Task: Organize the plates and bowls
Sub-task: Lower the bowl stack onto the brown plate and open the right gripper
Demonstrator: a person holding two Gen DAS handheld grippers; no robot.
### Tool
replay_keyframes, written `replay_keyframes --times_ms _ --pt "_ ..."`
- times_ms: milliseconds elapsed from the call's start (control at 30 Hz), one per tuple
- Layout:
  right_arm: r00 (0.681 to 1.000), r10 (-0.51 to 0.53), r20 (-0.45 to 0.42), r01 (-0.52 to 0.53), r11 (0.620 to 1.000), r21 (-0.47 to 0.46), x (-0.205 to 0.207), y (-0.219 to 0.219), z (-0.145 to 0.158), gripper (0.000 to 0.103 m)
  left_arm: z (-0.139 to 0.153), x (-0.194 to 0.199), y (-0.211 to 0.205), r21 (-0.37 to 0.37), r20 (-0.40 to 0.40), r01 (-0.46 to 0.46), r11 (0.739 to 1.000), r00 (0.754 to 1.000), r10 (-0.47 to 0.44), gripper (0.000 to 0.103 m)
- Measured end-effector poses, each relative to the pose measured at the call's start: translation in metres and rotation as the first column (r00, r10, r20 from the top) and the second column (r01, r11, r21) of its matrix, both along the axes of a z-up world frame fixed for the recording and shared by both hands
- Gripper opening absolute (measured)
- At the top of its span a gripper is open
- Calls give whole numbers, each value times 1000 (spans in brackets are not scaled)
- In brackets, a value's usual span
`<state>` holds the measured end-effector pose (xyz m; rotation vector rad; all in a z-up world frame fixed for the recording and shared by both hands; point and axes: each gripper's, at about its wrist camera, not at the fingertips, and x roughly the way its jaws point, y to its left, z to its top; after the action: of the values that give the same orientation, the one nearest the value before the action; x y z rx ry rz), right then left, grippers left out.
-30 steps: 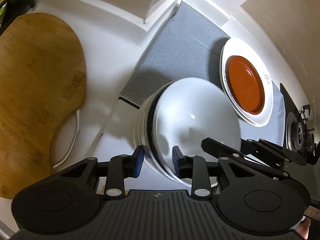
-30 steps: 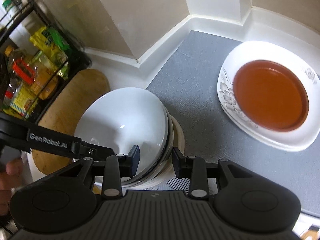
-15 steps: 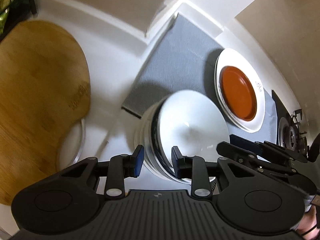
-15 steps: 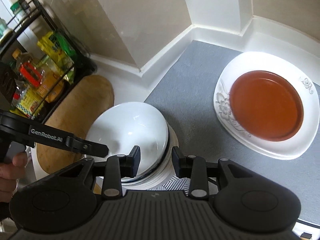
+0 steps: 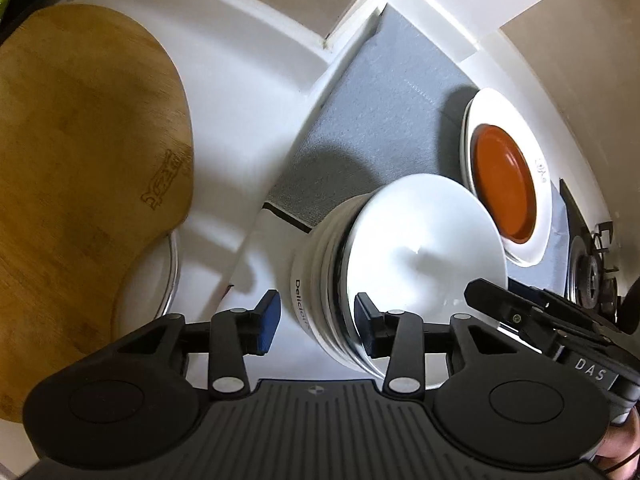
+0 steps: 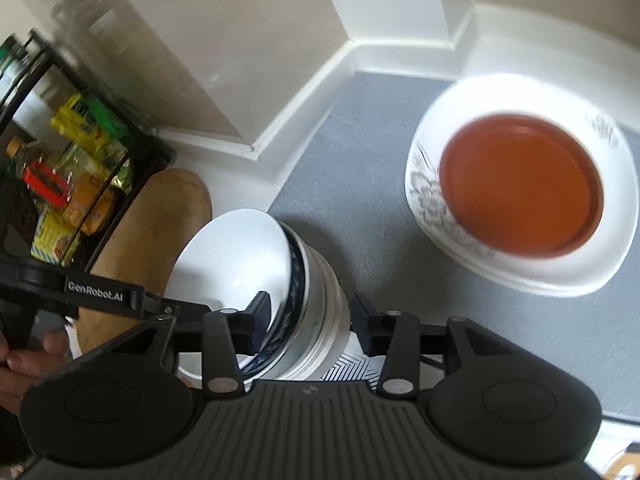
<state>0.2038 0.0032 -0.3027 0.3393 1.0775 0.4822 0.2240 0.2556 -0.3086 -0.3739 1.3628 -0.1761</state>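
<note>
A stack of white bowls (image 5: 420, 256) stands on the white counter at the edge of a grey mat (image 5: 380, 120). My left gripper (image 5: 316, 322) straddles the stack's near wall, one finger inside the top bowl and one outside; its jaws are wider than the rim and do not clamp it. My right gripper (image 6: 306, 320) straddles the opposite wall of the same stack (image 6: 240, 252) the same way, jaws apart. An orange-brown plate (image 6: 520, 192) lies on a white flowered plate (image 6: 608, 256) on the mat to the right.
A wooden cutting board (image 5: 80, 184) lies on the left, partly over a white plate (image 5: 160, 276). A black rack (image 6: 60, 184) with bottles and packets stands at far left. A gas burner (image 5: 588, 268) is at the right. Walls and a corner pillar close off the back.
Both grippers' jaws have opened wider around the bowl stack's rim. The right wrist view has shifted and is blurred with motion; the stack appears lower and closer to both grippers.
</note>
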Motion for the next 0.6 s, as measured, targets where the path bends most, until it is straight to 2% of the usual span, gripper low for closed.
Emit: replay_keyframes --times_ms 100,167,233,267,333,400,500,600 --pt "996 -29 -79 35 996 80 6 -6 -17 58 -8 2 -5 -2 -12 10 1000 1000 -10 43" --pt "990 -42 -133 61 989 138 8 -9 -28 61 -13 2 -9 -31 -18 11 999 1000 -11 43" --pt "983 -46 -178 80 979 188 8 -10 -39 68 -15 1 -12 -38 -12 18 999 1000 -19 49" --pt "979 -56 -195 95 975 199 8 -10 -44 69 -15 0 -14 -30 -1 26 999 1000 -26 51" --pt "973 -72 -220 122 967 222 6 -11 -52 71 -17 -2 -19 -22 28 41 999 999 -40 63" --pt "965 -85 -247 149 956 254 4 -11 -61 71 -21 -4 -21 -30 41 49 998 998 -48 67" --pt "963 -98 -251 163 953 255 4 -8 -66 73 -21 -1 -20 -37 25 46 998 999 -45 66" --pt "968 -96 -230 149 964 222 4 -5 -59 68 -16 -1 -20 -15 12 35 999 999 -34 55"
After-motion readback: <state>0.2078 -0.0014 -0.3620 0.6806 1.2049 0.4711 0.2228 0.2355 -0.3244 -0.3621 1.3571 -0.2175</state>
